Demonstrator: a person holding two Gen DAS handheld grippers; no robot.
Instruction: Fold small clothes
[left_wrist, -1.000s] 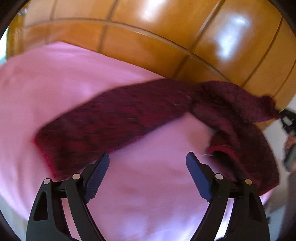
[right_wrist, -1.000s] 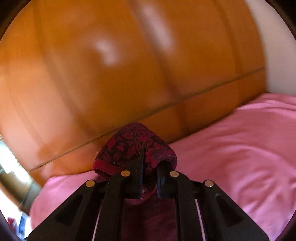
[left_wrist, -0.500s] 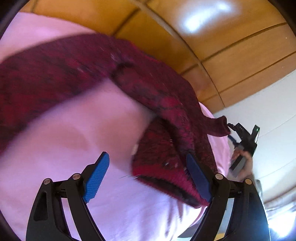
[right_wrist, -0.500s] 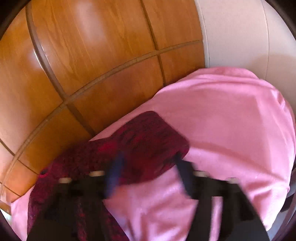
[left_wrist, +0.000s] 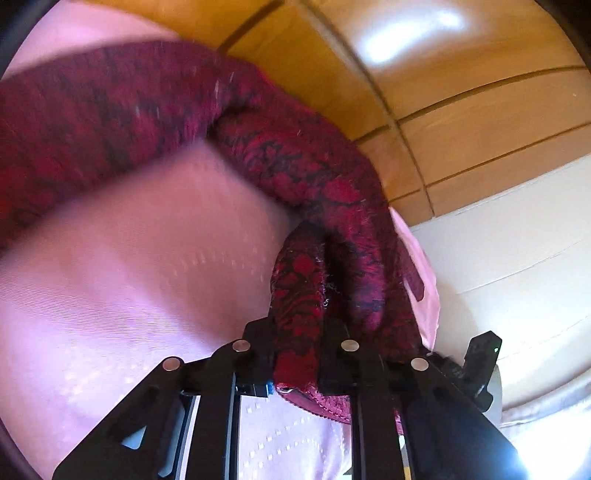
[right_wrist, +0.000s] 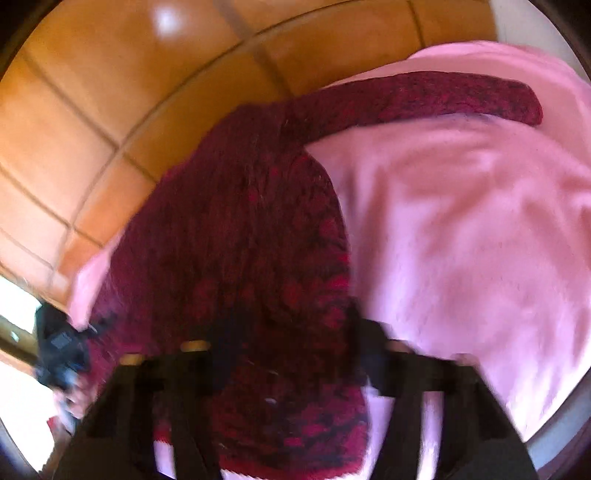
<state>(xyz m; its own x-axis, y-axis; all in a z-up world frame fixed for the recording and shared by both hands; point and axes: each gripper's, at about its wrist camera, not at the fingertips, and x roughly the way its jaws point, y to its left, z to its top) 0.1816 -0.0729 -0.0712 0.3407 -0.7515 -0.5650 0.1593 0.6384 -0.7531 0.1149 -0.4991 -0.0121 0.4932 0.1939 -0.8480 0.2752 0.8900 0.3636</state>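
Observation:
A dark red patterned knit garment (left_wrist: 303, 177) lies on a pink bedspread (left_wrist: 140, 280). One sleeve stretches away to the left in the left wrist view. My left gripper (left_wrist: 295, 332) is shut on a bunched fold of the garment near its lower hem. In the right wrist view the garment's body (right_wrist: 240, 240) lies spread under my right gripper (right_wrist: 291, 332). Its jaws stand wide apart over the cloth. A long sleeve (right_wrist: 424, 99) reaches to the right. The right view is blurred by motion.
A glossy wooden headboard (left_wrist: 461, 74) with panel grooves runs behind the bed. It also shows in the right wrist view (right_wrist: 110, 110). A pale wall (left_wrist: 517, 240) stands to the right. My right gripper shows in the left view (left_wrist: 476, 365) past the bed's edge.
My left gripper moved right to the garment's hem and shut on it. My right gripper let go of the cloth, opened wide and pulled back over the garment's body.

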